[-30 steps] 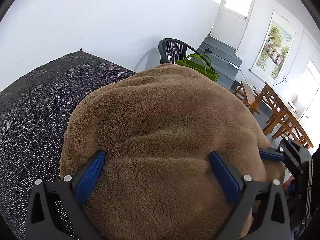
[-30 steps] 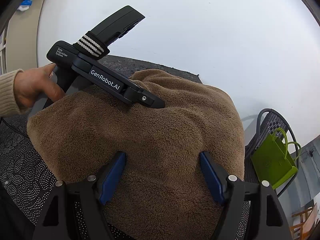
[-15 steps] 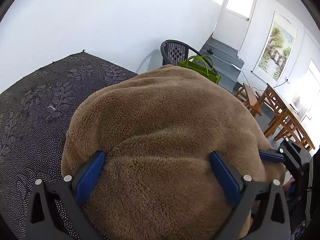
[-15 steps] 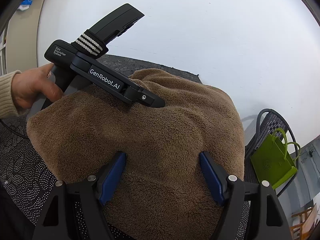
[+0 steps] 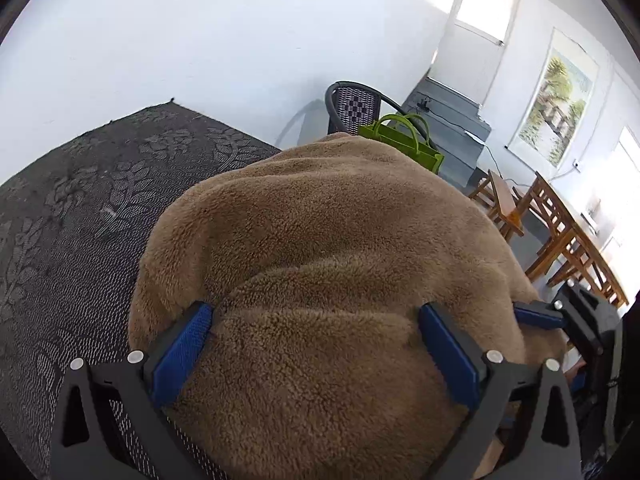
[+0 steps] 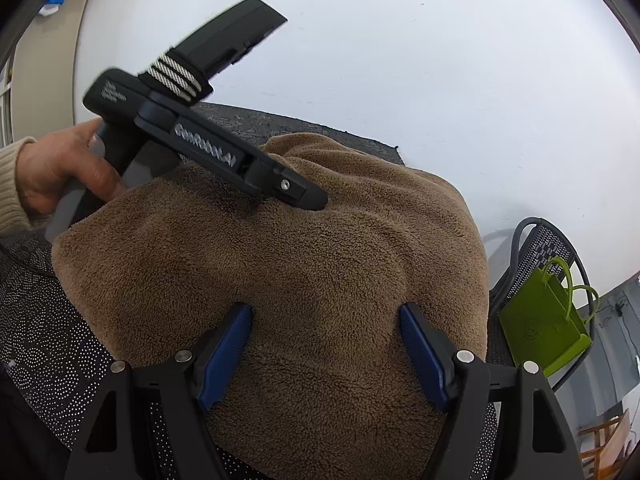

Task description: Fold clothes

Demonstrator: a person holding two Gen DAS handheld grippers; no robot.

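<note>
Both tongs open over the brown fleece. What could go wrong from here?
1. The brown fleece garment is thick and bunched; the open left tongs may pinch several layers.
2. Its far edge lies near the table edge; pushing might slide it off.
3. The right tongs work close by; they could collide.

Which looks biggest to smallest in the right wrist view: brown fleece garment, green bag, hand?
1. brown fleece garment, by far.
2. green bag and hand look alike; the bag stands farther away, so no ranking between them.
</note>
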